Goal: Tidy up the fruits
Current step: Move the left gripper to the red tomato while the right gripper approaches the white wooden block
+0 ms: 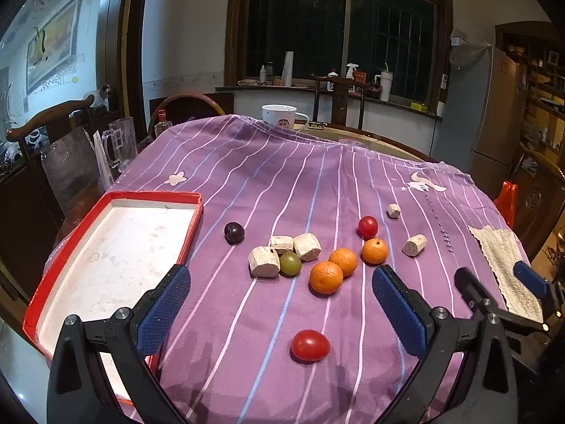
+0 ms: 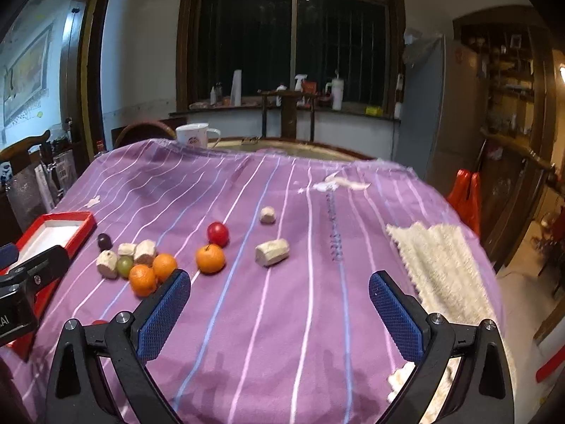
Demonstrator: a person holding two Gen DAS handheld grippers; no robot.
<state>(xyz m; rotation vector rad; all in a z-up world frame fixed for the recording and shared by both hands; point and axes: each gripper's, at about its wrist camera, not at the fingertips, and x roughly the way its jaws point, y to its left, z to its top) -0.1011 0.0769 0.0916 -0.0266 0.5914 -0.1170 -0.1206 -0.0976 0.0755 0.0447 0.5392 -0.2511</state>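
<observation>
Both the left gripper and right gripper hang wide open and empty; recommend straddling the nearest tomato squarely, closing gently, then carrying it to the tray.

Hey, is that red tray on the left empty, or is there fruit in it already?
Empty. The red tray shows only its bare white bottom in the left wrist view; all the fruit, like the nearest tomato, lies on the purple cloth.

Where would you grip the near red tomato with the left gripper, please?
Probably across the near red tomato at its widest middle, coming down from above. It lies alone on the cloth, so the open left gripper should have room on both sides.
</observation>
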